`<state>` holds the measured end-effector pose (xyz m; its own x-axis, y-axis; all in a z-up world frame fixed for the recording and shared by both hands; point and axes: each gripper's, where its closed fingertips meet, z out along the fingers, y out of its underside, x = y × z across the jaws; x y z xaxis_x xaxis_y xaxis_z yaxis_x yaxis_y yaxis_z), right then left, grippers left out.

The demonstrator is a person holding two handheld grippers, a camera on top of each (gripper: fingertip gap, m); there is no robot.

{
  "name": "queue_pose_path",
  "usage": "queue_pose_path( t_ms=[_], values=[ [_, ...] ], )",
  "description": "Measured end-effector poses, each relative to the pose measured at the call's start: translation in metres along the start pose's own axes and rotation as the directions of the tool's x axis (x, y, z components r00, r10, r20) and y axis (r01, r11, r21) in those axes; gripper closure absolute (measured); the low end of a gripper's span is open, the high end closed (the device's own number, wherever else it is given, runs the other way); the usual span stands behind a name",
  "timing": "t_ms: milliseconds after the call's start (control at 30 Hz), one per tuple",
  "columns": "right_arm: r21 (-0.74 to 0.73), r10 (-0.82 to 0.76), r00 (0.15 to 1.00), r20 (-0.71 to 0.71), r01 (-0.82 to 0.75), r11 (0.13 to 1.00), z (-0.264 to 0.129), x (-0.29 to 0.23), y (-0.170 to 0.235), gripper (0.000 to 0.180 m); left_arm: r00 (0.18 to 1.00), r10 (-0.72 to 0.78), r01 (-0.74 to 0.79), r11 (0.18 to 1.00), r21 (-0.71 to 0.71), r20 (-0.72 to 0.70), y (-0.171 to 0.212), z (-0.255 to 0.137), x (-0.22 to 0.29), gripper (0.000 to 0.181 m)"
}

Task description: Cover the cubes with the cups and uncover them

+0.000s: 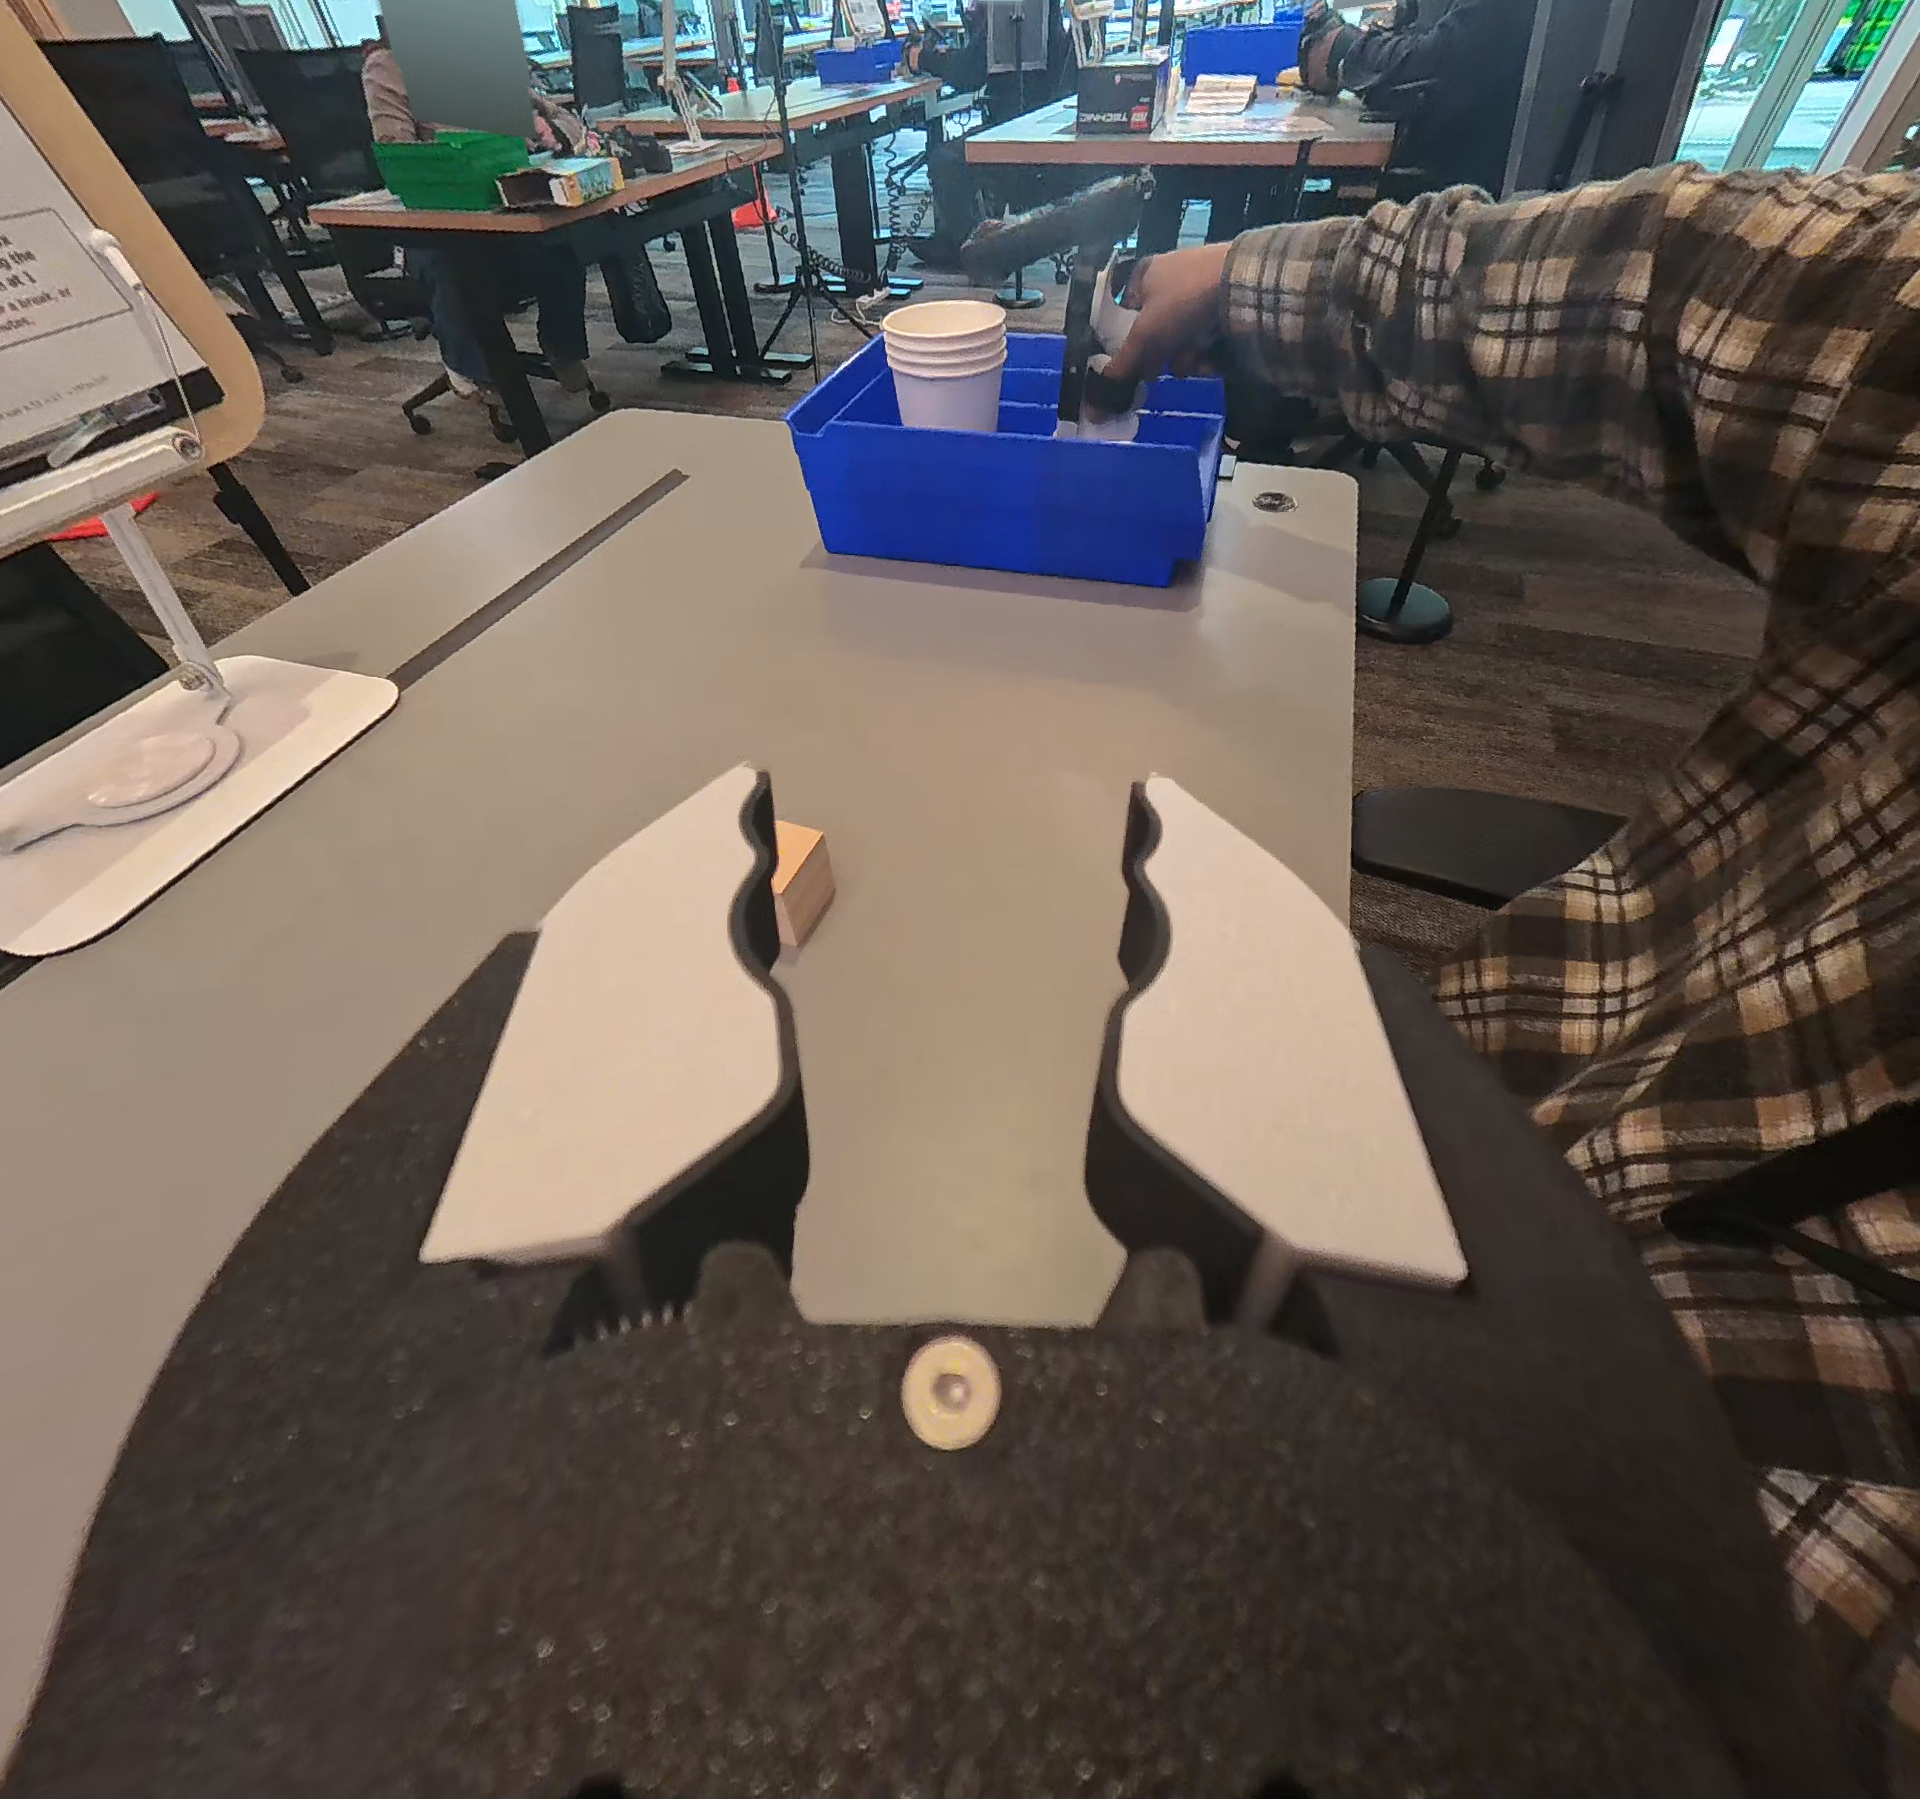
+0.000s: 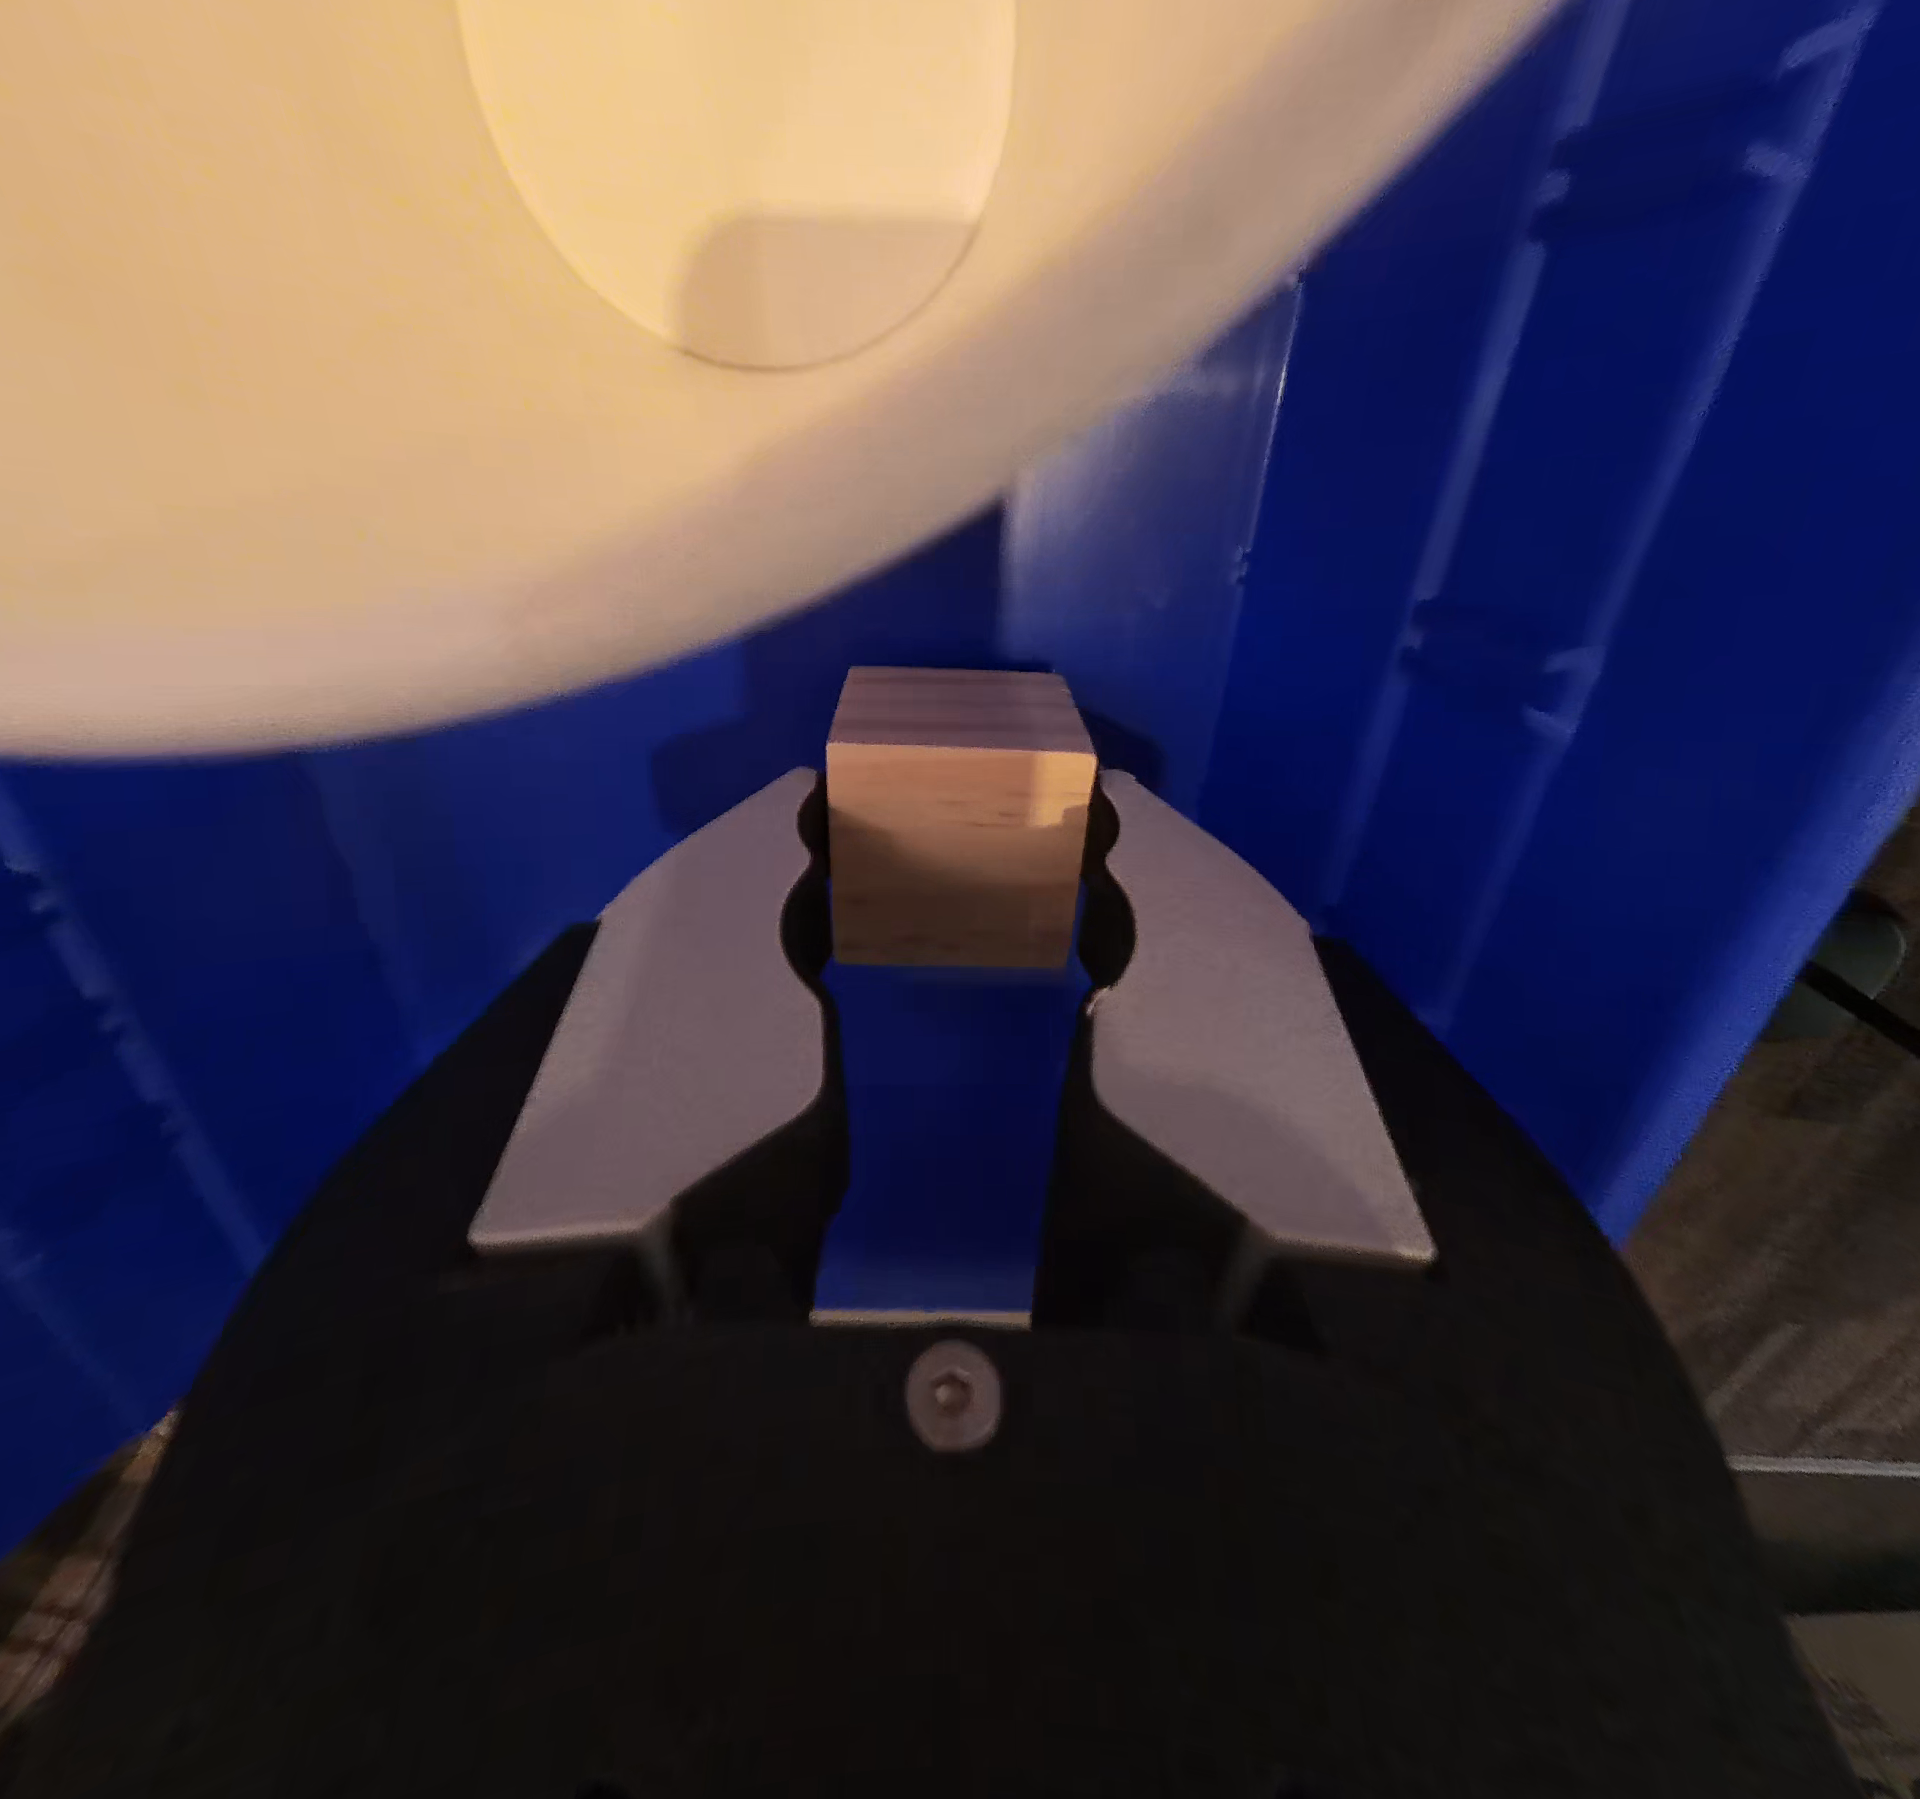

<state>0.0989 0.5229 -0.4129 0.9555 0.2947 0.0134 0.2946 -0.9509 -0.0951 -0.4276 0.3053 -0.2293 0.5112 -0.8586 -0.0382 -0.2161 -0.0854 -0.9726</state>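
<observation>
The left gripper (image 1: 951, 845) hangs low over the grey desk (image 1: 623, 710) with its fingers (image 1: 644, 1001) spread wide and holding nothing; a small wooden cube (image 1: 805, 882) sits on the desk just inside the left finger's tip, at about 11 o'clock from the middle of the gap, and whether it touches that finger cannot be told. Farther off, at 12 o'clock, a blue bin (image 1: 997, 502) stands on the desk with a stack of white paper cups (image 1: 945, 362) upright in it, and the right gripper (image 2: 961, 850), held by a hand (image 1: 1169, 315) in a plaid sleeve (image 1: 1507, 326), reaches down into the bin at 1 o'clock. In the right wrist view its fingers (image 2: 686, 1011) are closed on a second wooden cube (image 2: 961, 850), pinching two opposite flat faces near the tips, with the bin's blue wall behind and the open mouth of a cup filling the view at 11 o'clock. The cubes look light, stiff and smooth-sided, so a square pinch on parallel faces should hold them, though a skewed grip could let one twist out. The cups are likely light and thin-walled, easy to crush or dent; they are best taken gently across the side wall below the rim, and the nested stack may lift together rather than one cup at a time.
</observation>
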Motion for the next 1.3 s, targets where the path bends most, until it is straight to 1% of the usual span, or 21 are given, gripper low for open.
queue_pose_path(
  t_ms=[133, 267, 333, 467, 567, 667, 733, 800, 900, 1000, 1100, 1200, 1300],
  values=[
    [-0.001, -0.010, 1.000, -0.012, 0.010, 1.000, 0.006, 0.001, 0.001, 0.134, 1.000, 0.000, 0.000, 1.000, -0.003, 0.000, 0.001, 0.001, 0.000, 0.117],
    [0.048, -0.039, 0.999, -0.018, 0.040, 0.998, 0.007, 0.001, -0.003, 0.134, 1.000, 0.005, -0.005, 1.000, -0.004, -0.001, 0.000, 0.001, 0.002, 0.117],
    [0.087, -0.049, 0.999, -0.016, 0.051, 0.995, 0.003, 0.001, -0.006, 0.120, 1.000, 0.007, -0.007, 1.000, -0.002, -0.002, -0.001, 0.000, 0.004, 0.117],
    [0.133, -0.072, 0.997, -0.006, 0.073, 0.988, -0.016, -0.005, -0.006, 0.097, 1.000, 0.016, -0.016, 1.000, 0.004, -0.005, -0.004, -0.002, 0.007, 0.117],
    [0.148, -0.099, 0.993, -0.067, 0.108, 0.983, -0.045, -0.006, -0.002, 0.083, 1.000, 0.028, -0.028, 1.000, 0.013, -0.002, -0.008, -0.005, 0.010, 0.117],
    [0.200, -0.122, 0.987, -0.108, 0.142, 0.969, -0.093, -0.019, -0.005, 0.075, 0.999, 0.039, -0.039, 0.999, 0.020, 0.013, -0.012, -0.012, 0.010, 0.117],
    [0.241, -0.173, 0.975, -0.140, 0.203, 0.949, -0.129, -0.038, -0.011, 0.073, 0.999, 0.042, -0.043, 0.999, 0.027, 0.029, -0.015, -0.018, 0.008, 0.117],
    [0.277, -0.267, 0.950, -0.162, 0.303, 0.912, -0.160, -0.070, -0.022, 0.076, 0.998, 0.038, -0.040, 0.998, 0.038, 0.044, -0.019, -0.025, 0.006, 0.117],
    [0.289, -0.462, 0.869, -0.175, 0.494, 0.820, -0.184, -0.139, -0.038, 0.080, 0.997, 0.035, -0.039, 0.997, 0.059, 0.068, -0.024, -0.037, 0.003, 0.117],
    [0.262, -0.658, 0.728, -0.191, 0.684, 0.681, -0.180, -0.215, -0.053, 0.082, 0.995, 0.039, -0.046, 0.996, 0.074, 0.091, -0.029, -0.049, 0.001, 0.117],
    [0.210, -0.805, 0.561, -0.192, 0.825, 0.525, -0.155, -0.285, -0.063, 0.084, 0.992, 0.050, -0.060, 0.995, 0.077, 0.116, -0.031, -0.059, 0.000, 0.117],
    [0.163, -0.903, 0.393, -0.175, 0.916, 0.367, -0.122, -0.346, -0.070, 0.088, 0.989, 0.062, -0.074, 0.993, 0.092, 0.131, -0.036, -0.069, 0.000, 0.117],
    [0.136, -0.953, 0.279, -0.115, 0.955, 0.263, -0.092, -0.395, -0.071, 0.090, 0.988, 0.066, -0.081, 0.991, 0.106, 0.141, -0.039, -0.075, -0.002, 0.117]
  ],
)
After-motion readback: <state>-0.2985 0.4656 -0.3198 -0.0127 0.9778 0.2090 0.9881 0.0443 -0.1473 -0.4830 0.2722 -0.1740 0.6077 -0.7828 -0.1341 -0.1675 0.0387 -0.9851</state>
